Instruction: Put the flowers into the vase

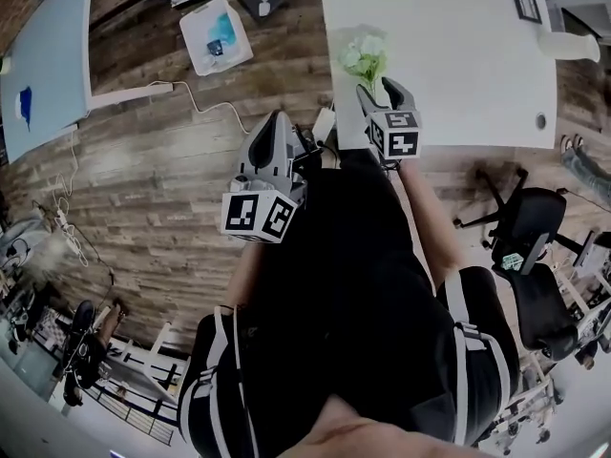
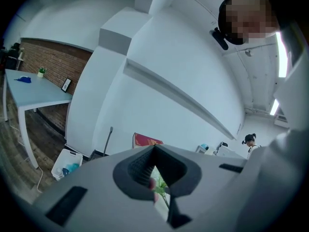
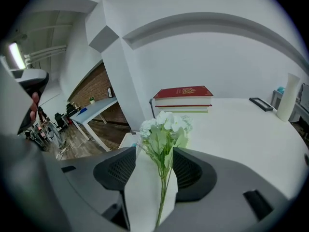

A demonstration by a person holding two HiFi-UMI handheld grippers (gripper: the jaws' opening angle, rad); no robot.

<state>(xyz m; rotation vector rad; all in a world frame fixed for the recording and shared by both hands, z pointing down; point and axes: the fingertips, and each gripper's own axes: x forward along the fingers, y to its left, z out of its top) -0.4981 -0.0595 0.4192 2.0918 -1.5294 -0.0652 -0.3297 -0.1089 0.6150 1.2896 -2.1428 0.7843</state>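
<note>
While your right gripper (image 1: 382,98) hangs at the near edge of the white table (image 1: 458,74), the head view puts the flowers (image 1: 363,55) just beyond its tips, close to the table's near left corner, with your left gripper (image 1: 307,153) off the table, over the wood floor (image 1: 172,160). No vase is identifiable; an upright white cylinder (image 1: 568,46) at the table's right edge may be it, unconfirmed. Left gripper view: tongs closed tip to tip; a pink-green scrap shows in the slit behind them, pinched or merely seen through, undetermined. Right gripper view: tongs spread, the stems running through the gap, neither pad pressing. Risk: the bunch lies unheld near the corner, so a nudge could send it over the edge, and closing too far forward would crush blooms rather than stems. Your open room lies rightward across bare tabletop; the books (image 3: 183,96) bound the far side.
</note>
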